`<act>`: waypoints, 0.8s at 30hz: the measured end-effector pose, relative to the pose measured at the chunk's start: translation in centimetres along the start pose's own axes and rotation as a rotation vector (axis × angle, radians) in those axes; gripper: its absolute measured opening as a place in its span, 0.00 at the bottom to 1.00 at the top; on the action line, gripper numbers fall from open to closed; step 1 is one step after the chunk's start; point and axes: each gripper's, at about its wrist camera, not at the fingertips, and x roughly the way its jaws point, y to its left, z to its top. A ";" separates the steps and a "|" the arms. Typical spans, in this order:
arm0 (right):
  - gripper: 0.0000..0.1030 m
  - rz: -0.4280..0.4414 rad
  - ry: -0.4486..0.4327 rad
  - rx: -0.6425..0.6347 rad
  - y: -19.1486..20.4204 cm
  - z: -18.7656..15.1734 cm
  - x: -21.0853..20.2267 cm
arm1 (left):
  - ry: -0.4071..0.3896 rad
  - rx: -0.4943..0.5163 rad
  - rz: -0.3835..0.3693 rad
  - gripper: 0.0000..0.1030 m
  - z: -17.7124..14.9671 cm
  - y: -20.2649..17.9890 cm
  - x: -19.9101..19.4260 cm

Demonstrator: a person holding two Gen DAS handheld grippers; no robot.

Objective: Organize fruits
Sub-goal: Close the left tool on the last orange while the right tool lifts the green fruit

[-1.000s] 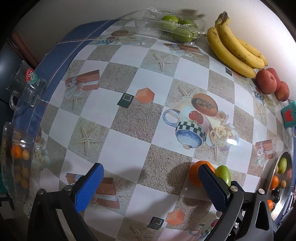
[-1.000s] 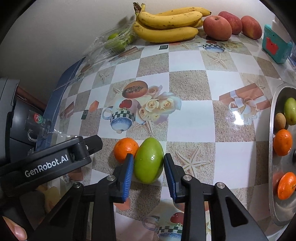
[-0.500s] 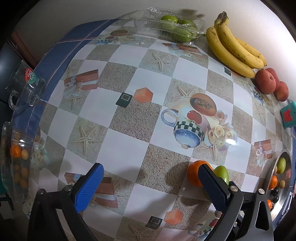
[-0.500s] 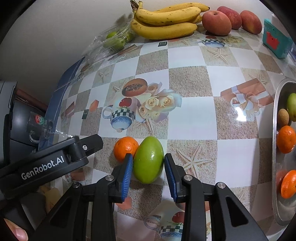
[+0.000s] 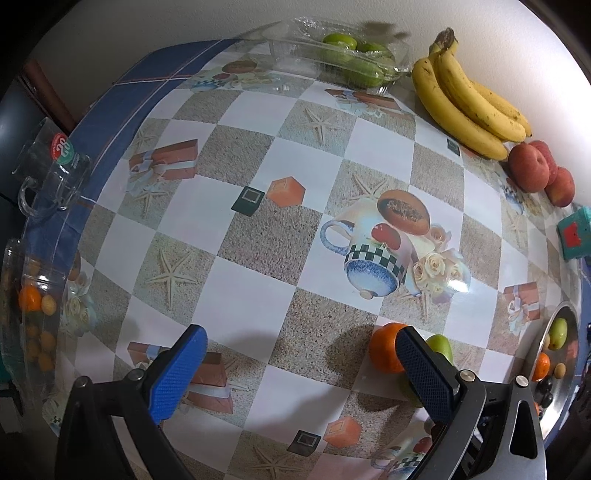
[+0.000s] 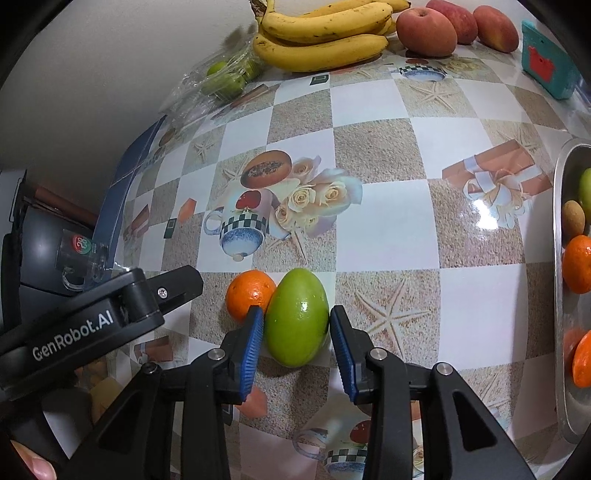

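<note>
A green mango (image 6: 297,317) lies on the checked tablecloth, touching an orange (image 6: 249,293) on its left. My right gripper (image 6: 297,319) straddles the mango, and its jaws are opening. The blue pads (image 6: 255,339) sit right at the fruit's sides without squeezing it. My left gripper (image 5: 299,336) hovers wide open over bare tablecloth with nothing between its fingers. In the left wrist view the orange (image 5: 382,349) and the mango (image 5: 441,343) peek out behind its right finger. The left gripper's black body (image 6: 92,321) shows at the left of the right wrist view.
Bananas (image 6: 321,40) and red apples (image 6: 426,31) line the back wall, beside a clear clamshell of green fruit (image 5: 351,62). A metal tray (image 6: 559,332) with oranges and other fruit sits at the right. A teal box (image 6: 546,66), a glass mug (image 5: 51,177) and a tub of small orange fruit (image 5: 33,325) stand at the edges.
The right gripper's pads have spread slightly from the mango's sides. The mango, the orange and the left gripper have stayed where they were.
</note>
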 end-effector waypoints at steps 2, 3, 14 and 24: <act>0.37 0.002 -0.003 0.003 -0.1 -0.1 -0.1 | -0.005 -0.010 -0.011 1.00 0.0 0.1 -0.2; 0.37 0.005 -0.005 0.006 -0.1 -0.2 -0.1 | -0.008 -0.017 -0.018 1.00 0.1 0.2 -0.3; 0.37 -0.051 -0.070 0.077 -2.1 0.4 -3.4 | -0.009 0.012 -0.075 0.96 -0.4 -1.3 0.0; 0.37 -0.053 -0.111 0.143 -4.2 0.8 -5.6 | 0.028 0.111 -0.113 0.64 -1.3 -4.9 1.3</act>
